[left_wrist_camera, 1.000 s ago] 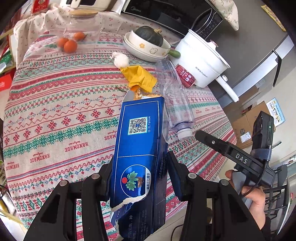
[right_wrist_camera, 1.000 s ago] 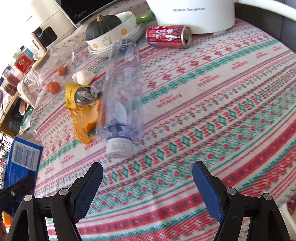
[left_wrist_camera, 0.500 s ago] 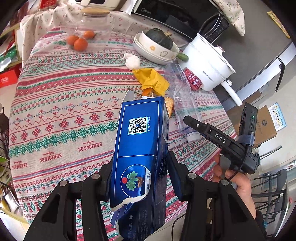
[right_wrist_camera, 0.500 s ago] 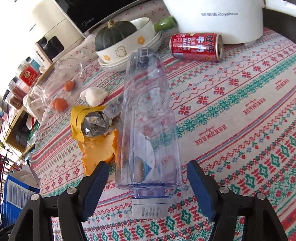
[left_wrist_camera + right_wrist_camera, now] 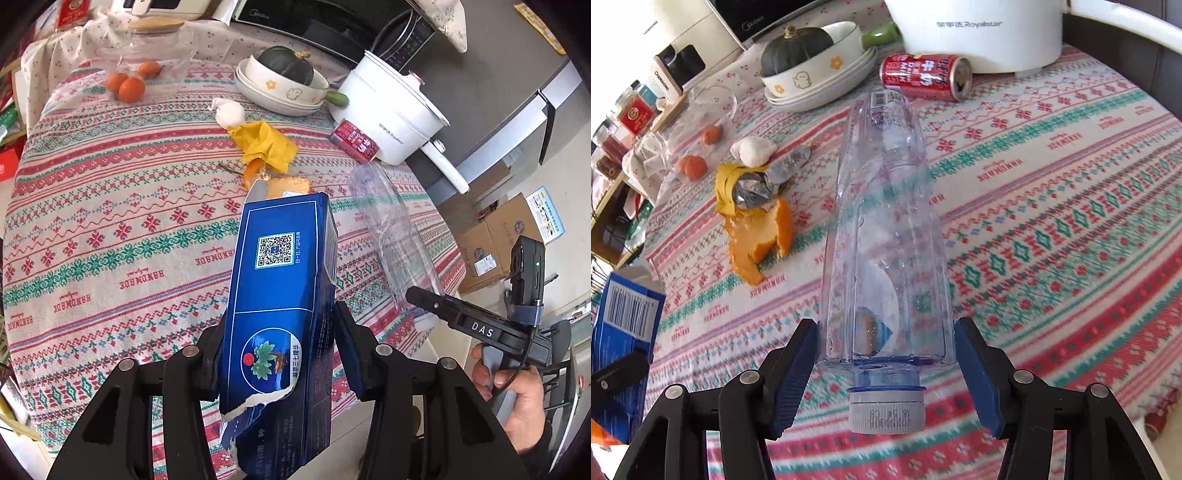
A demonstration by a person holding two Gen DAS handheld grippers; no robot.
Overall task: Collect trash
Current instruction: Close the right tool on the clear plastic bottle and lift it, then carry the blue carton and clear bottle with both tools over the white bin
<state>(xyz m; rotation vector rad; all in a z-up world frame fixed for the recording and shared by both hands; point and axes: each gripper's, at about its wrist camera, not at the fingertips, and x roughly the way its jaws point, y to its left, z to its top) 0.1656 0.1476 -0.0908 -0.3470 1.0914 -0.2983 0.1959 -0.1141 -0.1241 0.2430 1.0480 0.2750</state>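
A torn blue carton [image 5: 280, 266] stands upright between the pads of my left gripper [image 5: 280, 325], which is shut on it above the patterned tablecloth [image 5: 110, 236]. In the right wrist view, a clear plastic bottle [image 5: 886, 221] lies cap toward me. My right gripper [image 5: 886, 332] is shut on its shoulders, with both blue pads against its sides. The carton [image 5: 624, 325] shows at that view's left edge. More trash lies beyond: a red can [image 5: 923, 75], orange peel [image 5: 757, 240], a yellow wrapper with foil [image 5: 746, 184] and a white tissue ball [image 5: 753, 149].
A white electric pot [image 5: 979, 33] and stacked bowls holding a dark squash [image 5: 798, 48] stand at the table's back. Oranges in a clear bag [image 5: 692, 166] lie at back left. A person's hand [image 5: 517, 398] holds the right gripper past the table edge, near a cardboard box [image 5: 495, 240].
My right gripper has come forward over the bottle's cap end and its jaws have narrowed onto the bottle's sides. The left gripper keeps the carton as before.
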